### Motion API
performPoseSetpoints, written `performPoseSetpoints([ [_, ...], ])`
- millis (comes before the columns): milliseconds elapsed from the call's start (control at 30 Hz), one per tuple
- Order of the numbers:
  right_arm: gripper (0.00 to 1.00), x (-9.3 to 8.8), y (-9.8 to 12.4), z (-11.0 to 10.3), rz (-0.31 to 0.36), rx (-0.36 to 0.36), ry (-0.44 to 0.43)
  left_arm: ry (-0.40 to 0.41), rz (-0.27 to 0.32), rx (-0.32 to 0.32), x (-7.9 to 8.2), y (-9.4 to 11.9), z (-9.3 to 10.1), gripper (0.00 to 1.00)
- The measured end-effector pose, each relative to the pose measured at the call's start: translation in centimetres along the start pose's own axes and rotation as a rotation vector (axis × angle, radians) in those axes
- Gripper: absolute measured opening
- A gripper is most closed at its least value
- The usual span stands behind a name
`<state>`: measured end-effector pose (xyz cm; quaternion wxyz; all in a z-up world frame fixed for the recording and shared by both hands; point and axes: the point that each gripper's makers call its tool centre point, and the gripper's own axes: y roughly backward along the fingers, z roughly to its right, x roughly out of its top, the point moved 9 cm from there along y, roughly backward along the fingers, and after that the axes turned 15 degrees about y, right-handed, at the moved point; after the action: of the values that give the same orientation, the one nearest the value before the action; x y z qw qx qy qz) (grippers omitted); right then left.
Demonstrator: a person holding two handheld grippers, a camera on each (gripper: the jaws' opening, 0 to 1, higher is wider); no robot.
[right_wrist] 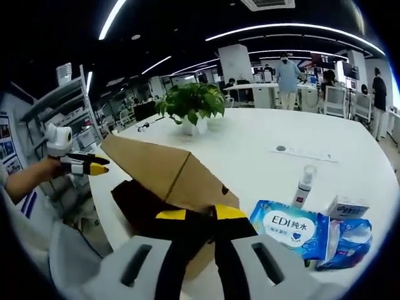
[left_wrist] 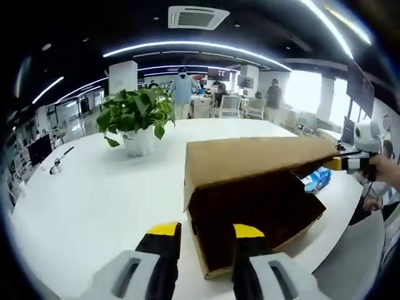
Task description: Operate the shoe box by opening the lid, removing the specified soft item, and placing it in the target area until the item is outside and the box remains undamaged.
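Shoe box (left_wrist: 250, 206) sits at the near edge of the white table (left_wrist: 94, 200), lid (left_wrist: 256, 159) raised. Right gripper (left_wrist: 340, 164) is clenched on the lid's far corner. Left gripper (left_wrist: 205, 234) is released, jaws apart just before the box front; blue wipes pack (right_wrist: 290, 228) lies beside the box.

shoe box (left_wrist: 250, 206) interior: dark, contents indiscernible | blue pack (left_wrist: 315, 180): mostly hidden behind box wall | wipes pack (right_wrist: 292, 228) small print: unreadable | right gripper (right_wrist: 200, 215) jaw tips: gap hard to judge against dark box
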<state>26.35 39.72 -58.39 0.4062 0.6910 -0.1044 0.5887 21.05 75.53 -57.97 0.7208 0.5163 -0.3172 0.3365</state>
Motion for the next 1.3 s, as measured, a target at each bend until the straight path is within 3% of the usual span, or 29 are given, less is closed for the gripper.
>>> performPoseSetpoints([
  [367, 0.21, -1.6, 0.3, -1.4, -0.010, 0.060, 0.100, -0.066, -0.014, -0.034, -0.2, 0.1, 0.2, 0.38],
  [733, 0.26, -3.3, 0.3, -2.1, -0.027, 0.099, 0.168, -0.150, -0.089, -0.063, -2.1, -0.2, 0.9, 0.40],
  [1133, 0.32, -4.6, 0.4, -3.2, -0.027, 0.147, 0.268, -0.178, -0.110, -0.080, -2.9, 0.0, 1.2, 0.42],
  [1300, 0.33, -5.1, 0.2, -3.3, -0.038, 0.158, 0.267, -0.177, -0.130, -0.083, -3.5, -0.3, 1.2, 0.44],
])
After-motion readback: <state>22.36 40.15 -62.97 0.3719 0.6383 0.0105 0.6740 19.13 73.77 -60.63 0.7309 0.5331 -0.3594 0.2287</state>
